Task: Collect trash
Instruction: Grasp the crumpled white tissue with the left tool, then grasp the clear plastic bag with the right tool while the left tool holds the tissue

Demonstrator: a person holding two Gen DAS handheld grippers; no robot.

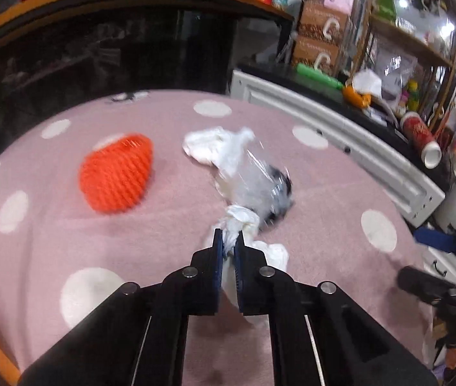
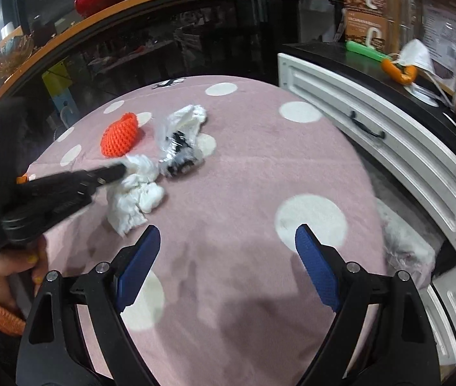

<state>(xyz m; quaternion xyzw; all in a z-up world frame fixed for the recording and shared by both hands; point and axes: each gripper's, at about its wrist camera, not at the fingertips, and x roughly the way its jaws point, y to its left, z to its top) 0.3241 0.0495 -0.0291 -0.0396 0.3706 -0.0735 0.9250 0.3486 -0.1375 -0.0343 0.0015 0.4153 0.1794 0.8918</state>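
Nearest, a crumpled white tissue (image 1: 244,225) is pinched between the closed blue pads of the left gripper (image 1: 228,241), lifted slightly off the pink dotted blanket (image 1: 67,231). The right gripper (image 2: 228,247) is held wide apart with nothing between its pads, well short of the litter. Just beyond the gripped tissue, a clear plastic wrapper with dark contents (image 1: 266,186) is left lying, and a second white tissue wad (image 1: 215,144) is seen farther back. Beside these, an orange crocheted pouch (image 1: 115,177) is lying on its side. Collection is judged barely begun: one piece is grasped, nothing is yet deposited, and two pieces remain.
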